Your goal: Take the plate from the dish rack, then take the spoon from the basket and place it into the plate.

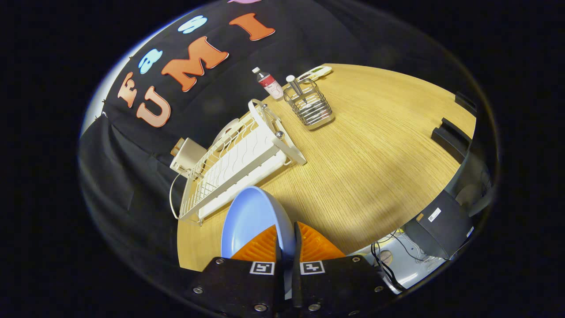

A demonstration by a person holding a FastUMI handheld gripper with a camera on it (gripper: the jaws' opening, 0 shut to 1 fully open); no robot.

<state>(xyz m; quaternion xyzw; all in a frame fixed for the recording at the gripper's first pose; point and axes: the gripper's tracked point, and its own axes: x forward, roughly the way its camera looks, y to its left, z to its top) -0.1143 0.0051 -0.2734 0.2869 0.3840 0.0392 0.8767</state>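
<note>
I have the plate (254, 218) out of the dish rack (234, 163), its rim pinched between my gripper (288, 240) fingers, held above the table's near edge; the spoon (296, 87) waits in the basket (311, 108) near the far edge

no readable text | bottle (269, 84) at table's (375, 145) far edge: red label, print too small | white sticker on black box (443, 225) off table's near corner: illegible | gripper (288, 247): square black-white markers on both finger bases, no letters; fingers clamped on plate (251, 218) rim
</note>
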